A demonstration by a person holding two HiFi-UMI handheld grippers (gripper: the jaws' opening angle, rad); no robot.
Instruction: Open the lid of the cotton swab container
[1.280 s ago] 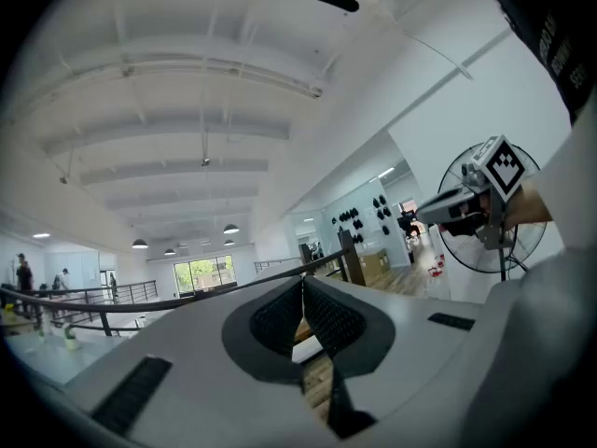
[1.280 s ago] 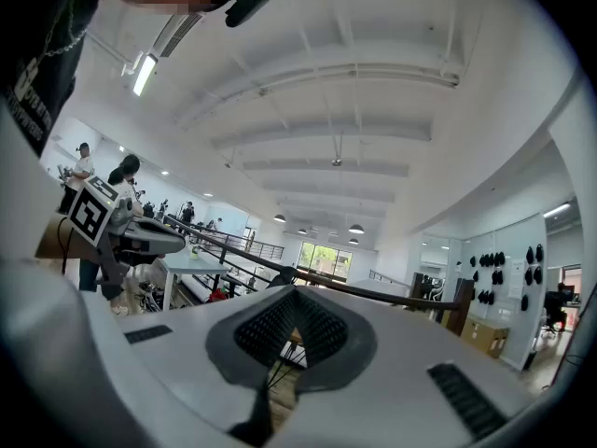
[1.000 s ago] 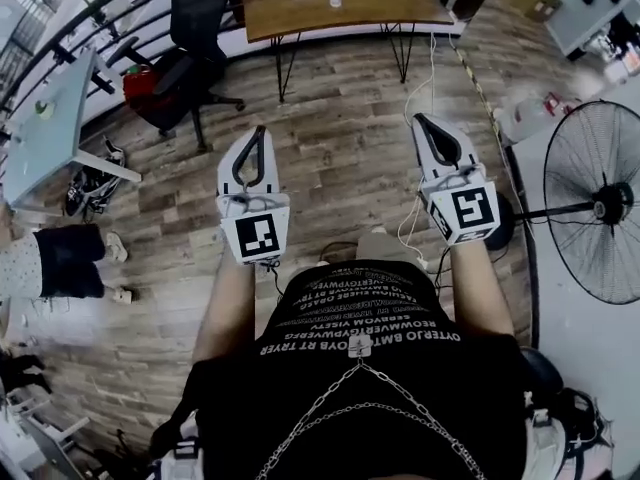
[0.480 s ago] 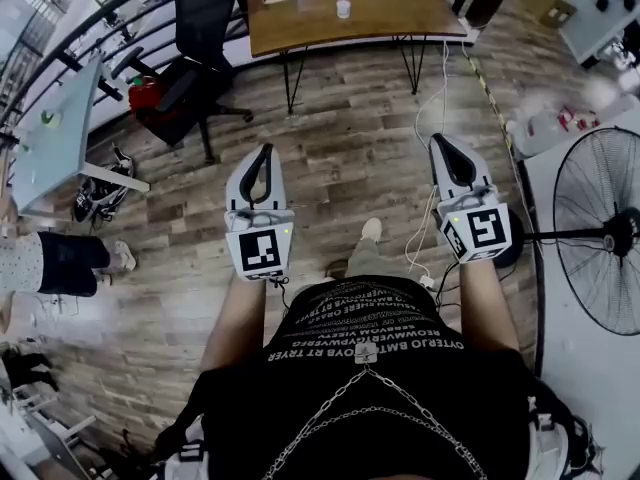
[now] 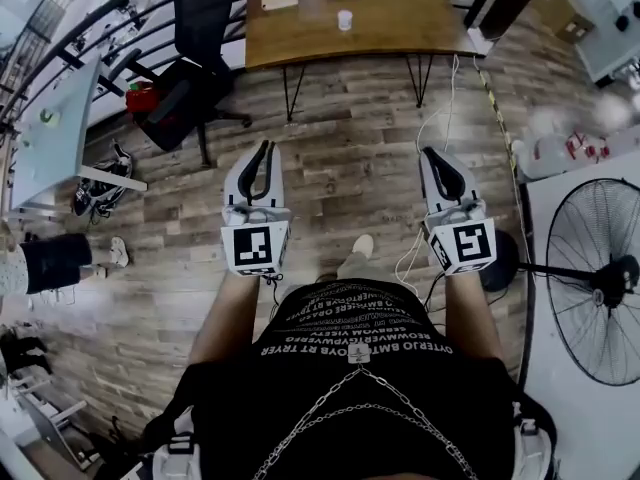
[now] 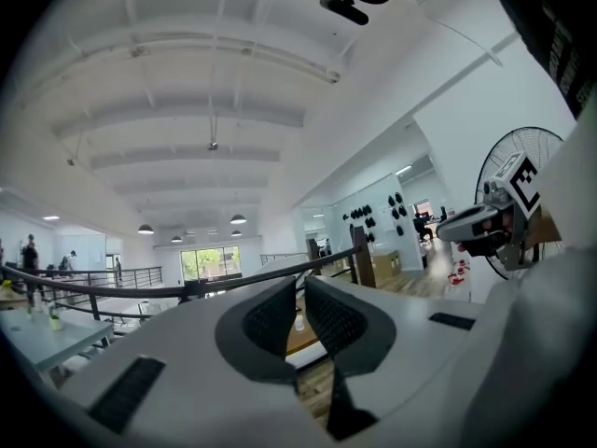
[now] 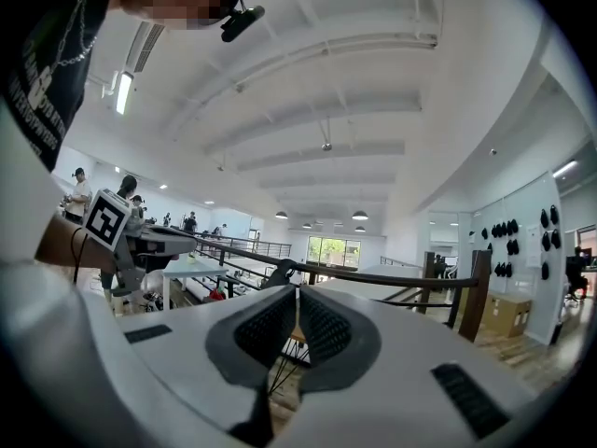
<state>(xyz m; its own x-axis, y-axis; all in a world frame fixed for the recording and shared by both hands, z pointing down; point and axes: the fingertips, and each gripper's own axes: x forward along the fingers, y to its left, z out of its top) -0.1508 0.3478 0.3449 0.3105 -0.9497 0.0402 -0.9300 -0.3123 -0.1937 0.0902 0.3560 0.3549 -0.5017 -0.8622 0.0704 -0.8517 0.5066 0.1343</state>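
Note:
A small white container (image 5: 345, 19) stands on the wooden table (image 5: 400, 28) far ahead of me, out of reach of both grippers. My left gripper (image 5: 264, 150) is held level over the wood floor, shut and empty. My right gripper (image 5: 430, 155) is held beside it, likewise shut and empty. In the left gripper view the jaws (image 6: 300, 283) meet at the tips, and the white container (image 6: 298, 322) shows small below them. The right gripper view shows its jaws (image 7: 297, 292) pressed together with nothing between them.
A black office chair (image 5: 195, 43) and a red bag (image 5: 142, 98) stand left of the table. A standing fan (image 5: 600, 278) is at the right, with cables (image 5: 440, 98) on the floor. A pale table (image 5: 50, 133) and a person's legs (image 5: 50, 258) are at the left.
I have walked toward the wooden table, which now shows more fully at the top of the head view. Both grippers came along with me and stayed shut.

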